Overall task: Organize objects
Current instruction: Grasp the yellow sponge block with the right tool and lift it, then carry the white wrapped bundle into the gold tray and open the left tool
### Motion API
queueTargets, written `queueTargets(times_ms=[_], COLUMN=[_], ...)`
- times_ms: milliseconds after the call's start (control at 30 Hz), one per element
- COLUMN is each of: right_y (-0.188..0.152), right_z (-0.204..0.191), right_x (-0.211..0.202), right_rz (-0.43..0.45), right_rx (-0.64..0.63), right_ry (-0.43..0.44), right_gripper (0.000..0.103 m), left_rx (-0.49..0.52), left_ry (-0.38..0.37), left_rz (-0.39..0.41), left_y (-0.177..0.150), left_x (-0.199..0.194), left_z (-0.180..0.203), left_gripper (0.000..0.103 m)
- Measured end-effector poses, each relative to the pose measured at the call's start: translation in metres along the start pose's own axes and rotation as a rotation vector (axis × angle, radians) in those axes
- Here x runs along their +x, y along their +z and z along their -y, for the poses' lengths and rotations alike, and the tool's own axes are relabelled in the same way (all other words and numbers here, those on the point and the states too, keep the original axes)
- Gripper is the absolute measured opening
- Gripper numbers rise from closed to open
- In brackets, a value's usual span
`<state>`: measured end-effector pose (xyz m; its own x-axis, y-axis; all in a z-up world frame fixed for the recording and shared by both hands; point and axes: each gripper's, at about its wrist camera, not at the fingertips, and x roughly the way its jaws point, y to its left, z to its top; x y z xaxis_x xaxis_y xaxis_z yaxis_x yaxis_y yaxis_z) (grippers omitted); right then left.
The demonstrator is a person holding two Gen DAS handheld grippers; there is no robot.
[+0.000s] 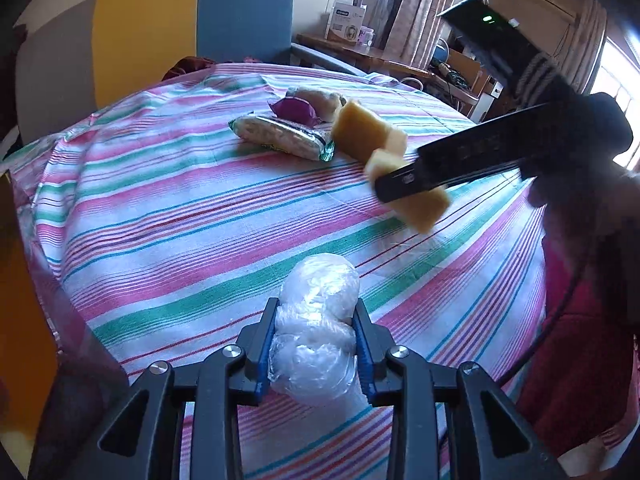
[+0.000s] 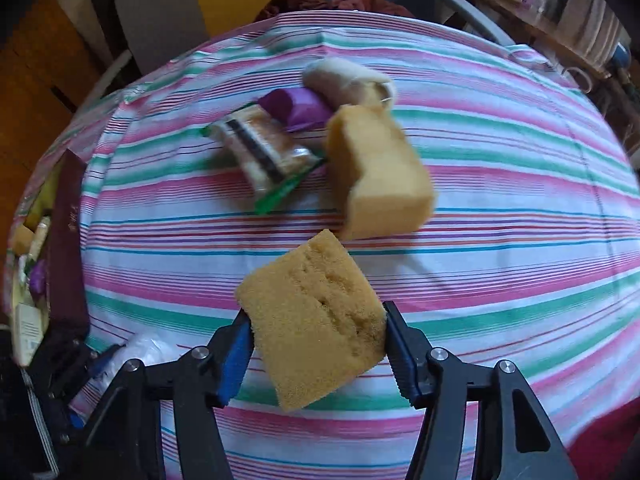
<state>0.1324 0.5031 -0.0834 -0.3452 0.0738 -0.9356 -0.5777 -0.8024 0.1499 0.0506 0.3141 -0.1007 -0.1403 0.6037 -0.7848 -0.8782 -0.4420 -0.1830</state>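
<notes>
My left gripper [image 1: 316,320] is shut on a clear plastic-wrapped white bundle [image 1: 316,320], held above the striped tablecloth [image 1: 168,216]. My right gripper [image 2: 316,344] is shut on a yellow sponge [image 2: 316,320], held above the cloth; it also shows in the left wrist view [image 1: 404,184]. A second yellow sponge [image 2: 376,176] lies on the cloth beyond it. Further back lie a green-edged snack packet [image 2: 264,152], a purple packet [image 2: 298,108] and a beige wrapped item [image 2: 348,80].
A dark box [image 2: 66,248] with several small items stands at the table's left edge. A blue and yellow chair [image 1: 192,24] is behind the table. A cluttered desk [image 1: 360,52] and curtains stand at the back right.
</notes>
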Motion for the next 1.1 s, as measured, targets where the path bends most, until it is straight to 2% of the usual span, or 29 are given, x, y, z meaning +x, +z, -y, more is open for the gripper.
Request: queueTargets(times_ms=[67,133,200,633,1100], right_y=[-0.002,-0.001,-0.001,-0.002,-0.001], right_z=[-0.012,-0.019,-0.019,-0.022,-0.032], right_x=[0.009,0.016,0.018,0.028,0.035], right_rz=[0.016,0.02,0.021,0.006,0.004], right_rx=[-0.025,-0.08,-0.087,-0.109,-0.123], right_ry=[0.016,-0.04,-0.046,-0.056,-0.081], right_gripper=[0.061,0.06,0.06,0.06,0.06], left_rx=[-0.004,-0.005,-0.01,-0.062,-0.155], left_ry=[0.003,0.01,0.018,0.174,0.213], left_rz=[0.011,0.032,0.054,0.181,0.198], left_y=[-0.001,0.0,0.0,0.008,-0.005], left_x=[-0.008,-0.018,-0.029,-0.096,-0.118], left_z=[0.001,0.002,0.003,-0.009,-0.041], left_gripper=[0.033,0.033,0.033,0.033,0.033])
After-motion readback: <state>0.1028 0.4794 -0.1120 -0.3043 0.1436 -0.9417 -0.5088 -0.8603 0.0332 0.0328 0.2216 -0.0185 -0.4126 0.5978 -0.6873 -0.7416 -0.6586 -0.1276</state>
